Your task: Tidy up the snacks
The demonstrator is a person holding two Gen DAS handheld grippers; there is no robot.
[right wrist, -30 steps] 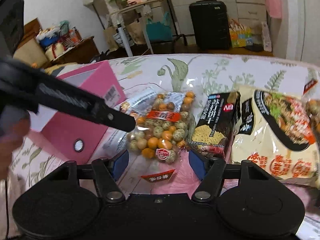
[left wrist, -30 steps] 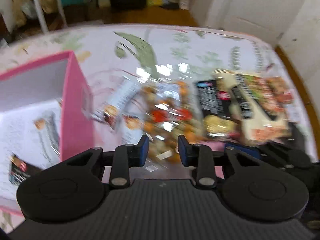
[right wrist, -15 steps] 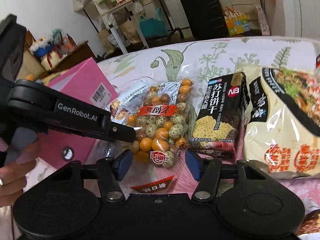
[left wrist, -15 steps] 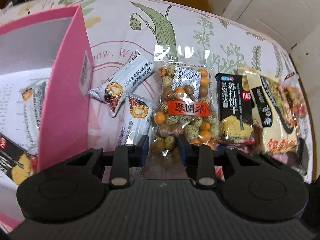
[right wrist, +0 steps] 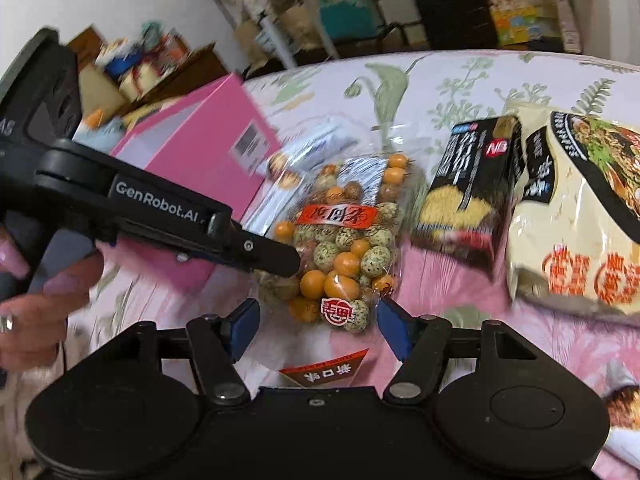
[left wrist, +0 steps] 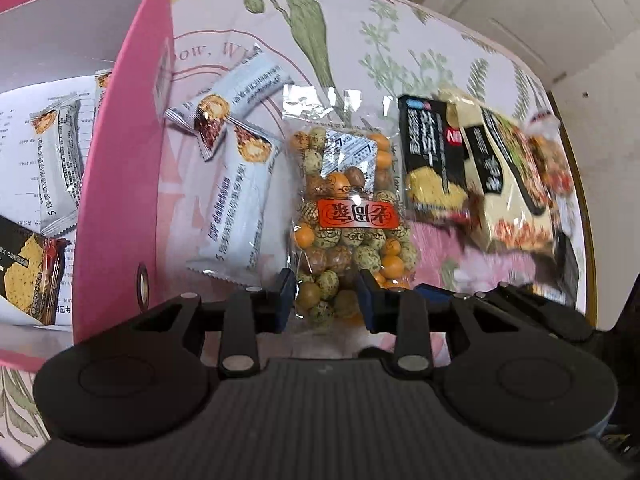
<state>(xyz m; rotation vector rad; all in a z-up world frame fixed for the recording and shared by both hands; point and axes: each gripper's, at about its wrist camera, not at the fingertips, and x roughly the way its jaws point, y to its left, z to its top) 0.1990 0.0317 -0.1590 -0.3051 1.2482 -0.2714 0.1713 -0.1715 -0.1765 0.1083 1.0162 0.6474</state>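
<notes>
Close to us, our left claw (left wrist: 325, 300) has its two blue pads on either side of the near end of the bag of nuts (left wrist: 347, 216). The pads (left wrist: 286, 294) sit right at the bag's sides, but we cannot tell if they squeeze it yet. Our right claw (right wrist: 318, 330) is spread wide, with nothing between its pads. It sits just at the near end of the same bag of nuts (right wrist: 340, 248). The bag lies flat on the flowery surface (left wrist: 320, 40), and it has a red label across the middle.

Just left of the bag lie two white snack bars (left wrist: 236, 200), one partly on top of the other. Left of them stands the pink box (left wrist: 120, 184). Inside the box we see another white bar (left wrist: 58, 164) and a dark cracker pack (left wrist: 28, 268).

Right of the nuts lies a black cracker box (right wrist: 472, 192), and next to it a big pale noodle bag (right wrist: 576, 216). Far behind, past the surface, we see a dark suitcase (right wrist: 452, 0) and messy shelves.
</notes>
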